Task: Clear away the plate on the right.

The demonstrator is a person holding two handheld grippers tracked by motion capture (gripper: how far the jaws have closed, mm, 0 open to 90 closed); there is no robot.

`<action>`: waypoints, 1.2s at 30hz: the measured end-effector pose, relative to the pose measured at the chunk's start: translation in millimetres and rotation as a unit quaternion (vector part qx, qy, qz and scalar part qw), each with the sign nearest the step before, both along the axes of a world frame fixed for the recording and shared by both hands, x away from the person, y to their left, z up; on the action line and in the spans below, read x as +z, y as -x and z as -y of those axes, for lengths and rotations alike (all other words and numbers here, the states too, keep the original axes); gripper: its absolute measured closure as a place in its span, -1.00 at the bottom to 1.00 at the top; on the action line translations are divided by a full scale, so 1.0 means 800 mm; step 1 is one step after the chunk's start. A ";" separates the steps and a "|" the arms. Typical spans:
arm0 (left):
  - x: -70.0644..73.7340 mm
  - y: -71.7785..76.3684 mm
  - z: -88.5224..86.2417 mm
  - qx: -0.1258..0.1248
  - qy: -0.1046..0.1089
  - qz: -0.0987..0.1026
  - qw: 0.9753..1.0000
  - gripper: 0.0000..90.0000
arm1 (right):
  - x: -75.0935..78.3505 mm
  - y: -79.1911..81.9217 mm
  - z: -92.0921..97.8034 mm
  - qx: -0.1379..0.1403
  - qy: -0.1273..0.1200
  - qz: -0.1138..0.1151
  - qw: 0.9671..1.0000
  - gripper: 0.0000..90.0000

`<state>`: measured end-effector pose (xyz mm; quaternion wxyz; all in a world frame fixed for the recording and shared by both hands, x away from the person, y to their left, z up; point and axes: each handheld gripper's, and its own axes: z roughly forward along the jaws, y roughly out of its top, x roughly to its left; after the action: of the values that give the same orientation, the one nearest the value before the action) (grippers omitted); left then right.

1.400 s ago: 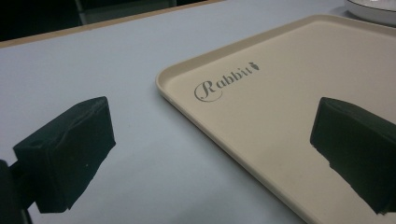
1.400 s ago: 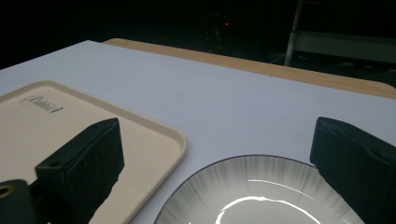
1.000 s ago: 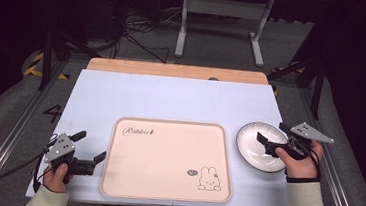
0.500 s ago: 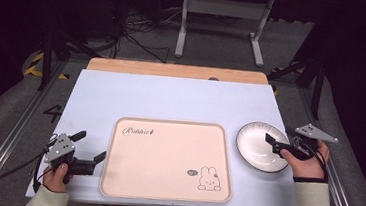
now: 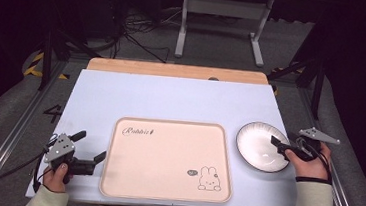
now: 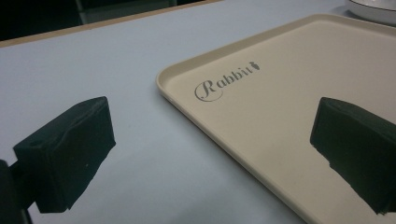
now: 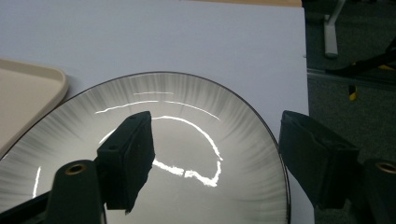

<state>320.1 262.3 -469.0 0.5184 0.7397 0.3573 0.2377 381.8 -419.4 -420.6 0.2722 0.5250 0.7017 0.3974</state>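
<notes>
Plate (image 5: 261, 146): near right edge of the table (image 5: 171, 97), just right of the tray (image 5: 166, 159).
Right gripper (image 5: 279, 144): released, jaws straddling the plate's right rim, one over the dish, one outside.
Left gripper (image 5: 89, 146): released, empty, beside tray's left edge.
Step (judged): settle onto rim, clench squarely; glazed, may slip.
Room: tray empty; little table margin right of plate.

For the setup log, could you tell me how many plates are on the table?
1: a white plate right of the beige tray, with the open right gripper straddling its near-right rim.
</notes>
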 end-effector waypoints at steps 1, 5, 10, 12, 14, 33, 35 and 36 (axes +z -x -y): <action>0.000 0.000 0.000 0.000 -0.001 0.000 1.000 -0.99 | -0.002 0.000 0.003 -0.007 -0.009 -0.005 1.000 -0.42; 0.000 0.000 0.000 -0.001 0.000 0.000 1.000 -0.99 | -0.011 -0.001 0.016 -0.023 -0.019 -0.016 0.999 -0.45; 0.000 0.000 0.000 -0.003 0.001 0.001 1.000 -0.99 | -0.027 -0.003 0.025 -0.031 -0.044 -0.037 0.998 -0.46; 0.000 0.000 0.000 -0.003 0.000 0.002 1.000 -0.99 | -0.031 -0.003 0.027 -0.033 -0.048 -0.044 0.997 -0.44; 0.000 0.000 0.000 -0.004 0.000 0.002 1.000 -0.99 | -0.034 -0.003 0.029 -0.033 -0.058 -0.049 0.997 -0.40; 0.000 0.000 0.000 -0.007 0.000 0.003 1.000 -0.99 | -0.038 -0.003 0.032 -0.026 -0.094 -0.083 0.992 -0.08; 0.000 0.000 0.000 -0.007 0.000 0.003 1.000 -0.99 | -0.038 -0.003 0.031 -0.025 -0.099 -0.088 0.991 0.00; 0.000 0.000 0.000 -0.007 0.000 0.004 1.000 -0.99 | -0.038 -0.003 0.030 -0.026 -0.100 -0.090 0.991 0.01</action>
<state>319.8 262.2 -469.2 0.5210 0.7414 0.3503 0.2370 384.3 -443.5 -450.9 0.1645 0.6015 0.6662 0.4091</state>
